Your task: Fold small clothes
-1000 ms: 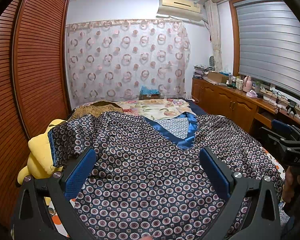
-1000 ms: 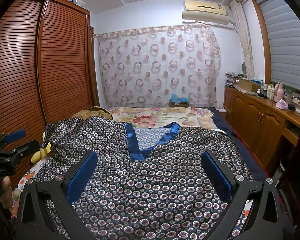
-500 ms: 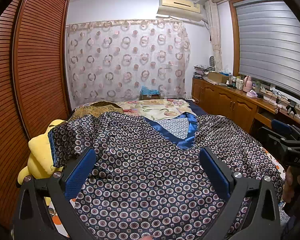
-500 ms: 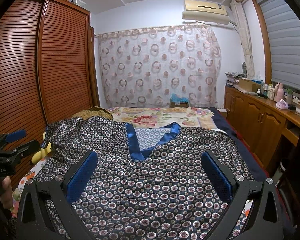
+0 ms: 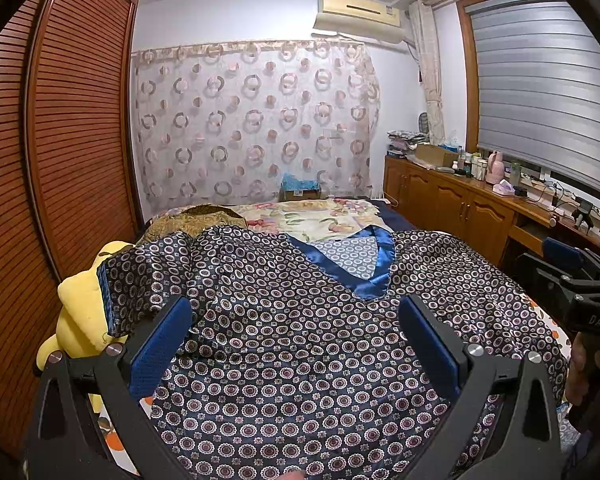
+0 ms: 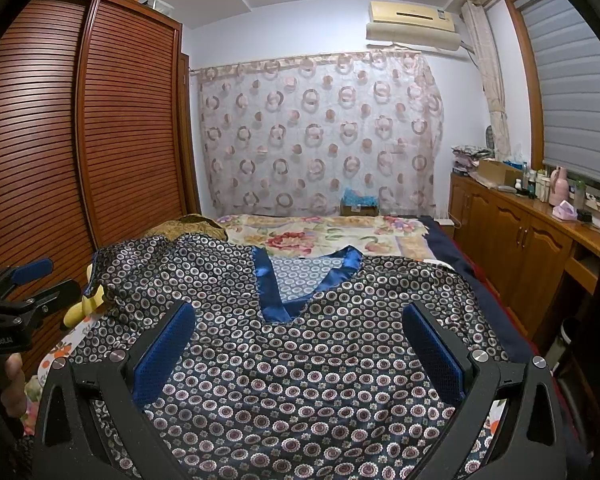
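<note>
Both grippers, left [image 5: 294, 334] and right [image 6: 300, 338], hover wide open, empty, over the shirt [image 6: 320, 380] spread across the bed [image 6: 340, 232]. Wardrobe [image 5: 60, 140] crowds its left edge. Handle reads "DAS", I think.

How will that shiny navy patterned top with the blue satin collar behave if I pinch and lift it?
The shiny navy patterned top with the blue satin collar will likely hang limp, since it drapes over the bed's bumps. Its sheen suggests it is slippery. It probably weighs little.
</note>
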Demonstrator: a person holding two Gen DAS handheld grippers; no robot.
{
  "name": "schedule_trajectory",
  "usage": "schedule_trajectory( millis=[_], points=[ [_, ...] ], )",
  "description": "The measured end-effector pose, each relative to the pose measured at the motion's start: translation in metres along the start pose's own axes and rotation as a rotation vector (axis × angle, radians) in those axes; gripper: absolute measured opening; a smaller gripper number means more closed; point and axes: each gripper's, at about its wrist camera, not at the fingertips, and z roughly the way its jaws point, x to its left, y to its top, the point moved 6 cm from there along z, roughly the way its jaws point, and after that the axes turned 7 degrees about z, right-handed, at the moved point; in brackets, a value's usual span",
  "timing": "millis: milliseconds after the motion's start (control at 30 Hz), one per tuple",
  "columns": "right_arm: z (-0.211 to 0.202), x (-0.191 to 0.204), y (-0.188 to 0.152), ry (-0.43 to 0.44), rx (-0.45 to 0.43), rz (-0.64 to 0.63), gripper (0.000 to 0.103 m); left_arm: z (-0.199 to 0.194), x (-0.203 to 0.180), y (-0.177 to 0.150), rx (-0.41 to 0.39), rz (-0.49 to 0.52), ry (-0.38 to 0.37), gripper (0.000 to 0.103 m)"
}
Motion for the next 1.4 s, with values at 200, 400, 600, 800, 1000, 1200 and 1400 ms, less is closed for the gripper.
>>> schedule_trajectory(
  millis=[200,400,600,800,1000,1200,1400],
  points=[
    [0.0,0.0,0.0,0.0,-0.001,0.0,0.103,-0.002,0.001,0.003,-0.001,0.0,0.002,0.103],
    [0.0,-0.001,0.0,0.0,-0.001,0.0,0.103,-0.002,0.001,0.003,-0.002,0.001,0.001,0.103],
    [0.0,-0.001,0.0,0.0,-0.001,0.0,0.103,-0.002,0.001,0.002,-0.001,0.001,0.001,0.103],
    [0.002,0.0,0.0,0.006,0.004,0.002,0.103,-0.001,0.004,0.003,0.008,-0.002,0.01,0.103],
    [0.009,0.0,-0.007,0.021,0.015,-0.009,0.103,0.009,0.025,-0.007,0.037,-0.016,0.015,0.103],
    [0.023,-0.003,-0.016,0.077,0.069,-0.001,0.103,0.023,0.053,-0.022,0.085,-0.029,0.024,0.103],
    [0.038,-0.002,-0.02,0.096,0.116,-0.031,0.103,0.03,0.079,-0.034,0.118,-0.036,0.054,0.103]
  ],
)
